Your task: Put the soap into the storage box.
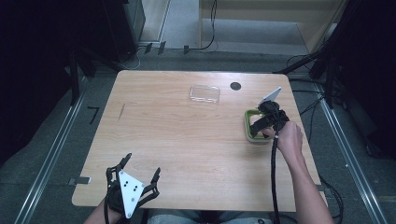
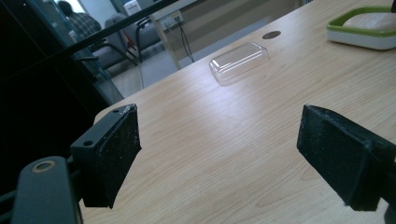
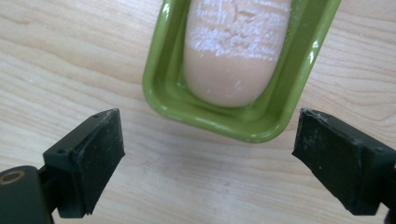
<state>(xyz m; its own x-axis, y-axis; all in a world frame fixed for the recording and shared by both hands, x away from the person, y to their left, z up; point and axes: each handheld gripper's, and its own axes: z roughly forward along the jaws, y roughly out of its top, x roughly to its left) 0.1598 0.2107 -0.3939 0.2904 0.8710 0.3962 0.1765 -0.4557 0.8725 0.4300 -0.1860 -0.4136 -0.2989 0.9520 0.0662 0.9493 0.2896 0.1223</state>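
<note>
Two claws are at work over the pale wooden worktop (image 1: 187, 140). The right claw (image 1: 260, 125) sits at the right edge, carried on a bare forearm that reaches up from the bottom and angles slightly inward, the hand (image 1: 289, 137) wrapped around its body and the black cable trailing back along the arm. It tips down over the green rectangular soap dish (image 3: 163, 88), and in the right gripper view its jaws stand wide apart, released, with bare wood between the pads and the dish's near end just beyond them. Nothing is gripped. In that dish lies the pale peach oval bar of soap (image 3: 233, 56), its top scuffed white.

Down at the near left corner, the left claw (image 1: 135, 175) rests low at the worktop's edge, grey three-cornered plate on top, jaws spread and empty too. Farther back, near the middle of the far side, lies a clear plastic rectangular lid (image 1: 204, 94), well apart from the dish, with a small dark round hole (image 1: 235, 86) beside it.
</note>
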